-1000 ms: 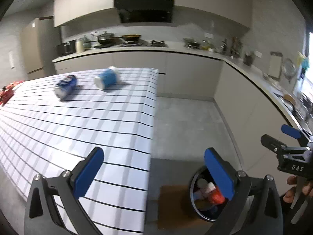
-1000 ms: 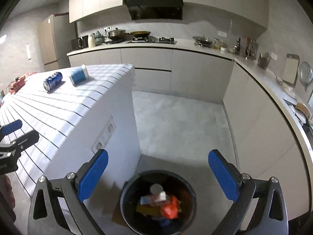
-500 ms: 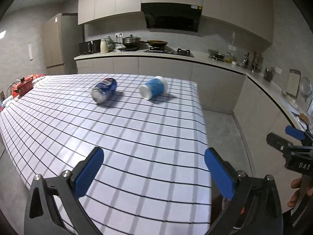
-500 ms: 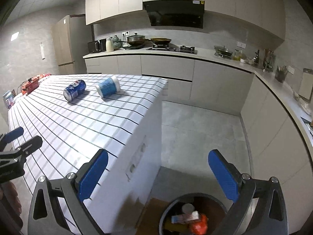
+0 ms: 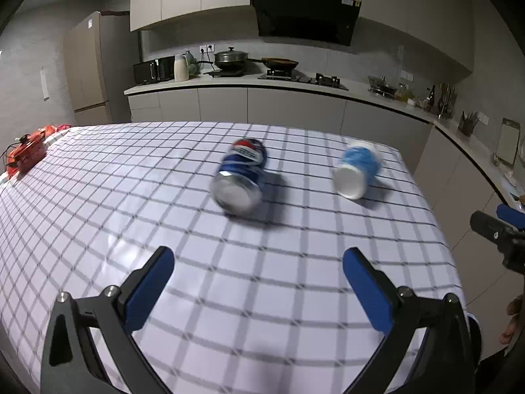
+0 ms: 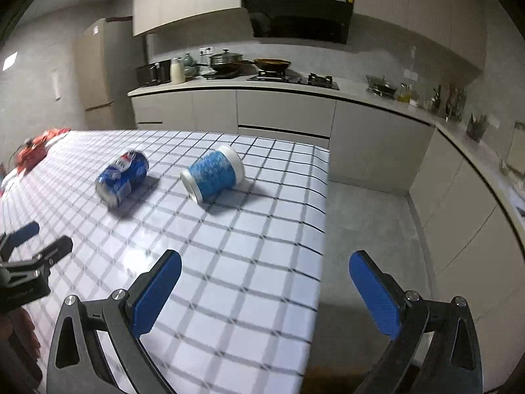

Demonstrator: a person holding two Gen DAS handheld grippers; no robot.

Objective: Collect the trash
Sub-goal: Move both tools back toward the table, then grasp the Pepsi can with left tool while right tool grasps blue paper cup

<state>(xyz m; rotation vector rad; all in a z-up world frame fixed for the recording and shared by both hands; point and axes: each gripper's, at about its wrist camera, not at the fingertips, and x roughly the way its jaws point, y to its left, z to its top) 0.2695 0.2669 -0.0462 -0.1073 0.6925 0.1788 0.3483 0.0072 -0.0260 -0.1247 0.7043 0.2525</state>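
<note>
Jaws of left gripper spread wide, empty; right gripper likewise wide, empty. Swung up from the floor bin, out of view since a second ago, toward the checked tablecloth. Likely reading: last drop-off done, next pickup begun. Pepsi can on its side, straight ahead of left jaws, well apart, blurred. Blue paper cup on its side just right of can, ahead-left of right jaws, near table's right edge.

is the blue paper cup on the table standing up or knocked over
Knocked over. The blue cup lies on its side on the checked tablecloth, beside the soda can.
</note>
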